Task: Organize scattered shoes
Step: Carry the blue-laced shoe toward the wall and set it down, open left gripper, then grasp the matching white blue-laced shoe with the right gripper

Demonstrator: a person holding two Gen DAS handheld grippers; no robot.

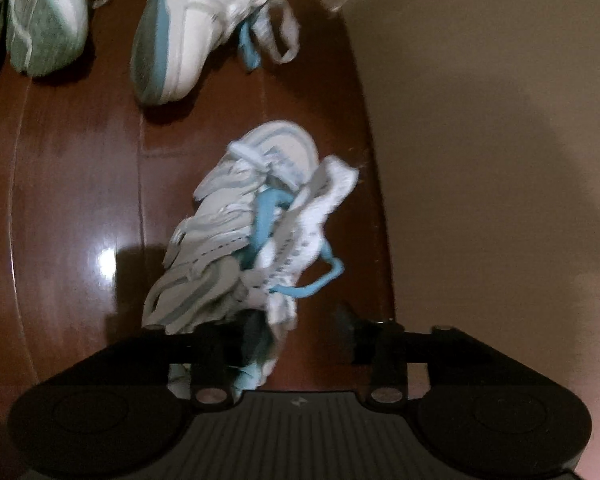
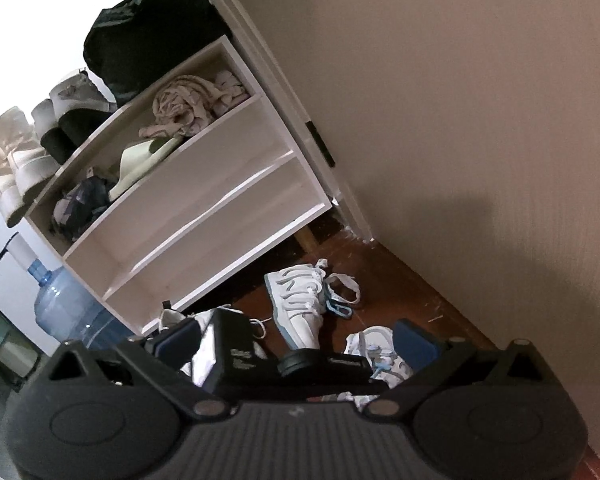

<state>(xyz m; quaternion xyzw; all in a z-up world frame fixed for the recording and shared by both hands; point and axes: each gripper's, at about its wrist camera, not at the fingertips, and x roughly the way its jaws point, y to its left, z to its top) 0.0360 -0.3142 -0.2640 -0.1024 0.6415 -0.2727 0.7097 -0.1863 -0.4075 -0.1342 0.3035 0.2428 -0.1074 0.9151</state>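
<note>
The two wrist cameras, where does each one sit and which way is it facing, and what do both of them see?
Left wrist: sits on the left gripper, looking down at the wooden floor and a white-and-blue sneaker at its fingers; only the gripper shows.
Right wrist: sits on the right gripper, looking across the floor at the white shoe shelf and water jug; its gripper and the left gripper's body show.
Shared: that sneaker, its mate and the beige wall.

Floor: three sneakers; one water jug; one shelf unit.
</note>
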